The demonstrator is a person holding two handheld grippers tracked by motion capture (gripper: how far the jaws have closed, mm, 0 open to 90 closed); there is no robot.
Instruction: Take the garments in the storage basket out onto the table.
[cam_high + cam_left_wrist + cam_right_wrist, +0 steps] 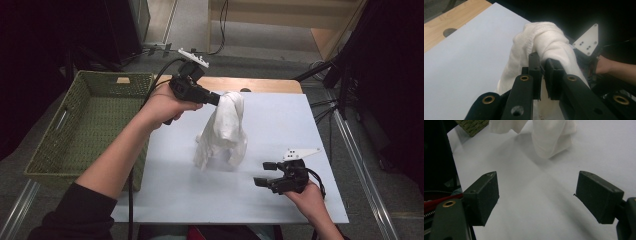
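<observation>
A white cloth (225,130) hangs bunched over the middle of the white board (280,120), its lower folds resting on the surface. My left gripper (219,100) pinches the cloth's top end and holds it up; in the left gripper view (543,75) the jaws are shut on the white cloth (549,42), which bulges above them. My right gripper (265,174) rests low near the board's front right, open, with nothing between its jaws. In the right gripper view (536,195) the cloth's hanging ends (551,137) touch the board just ahead.
A green woven basket (55,150) stands left of the board, its inside bare. A wooden tabletop strip (270,85) with a round hole (449,32) shows behind the board. Black stands and cables flank the right side.
</observation>
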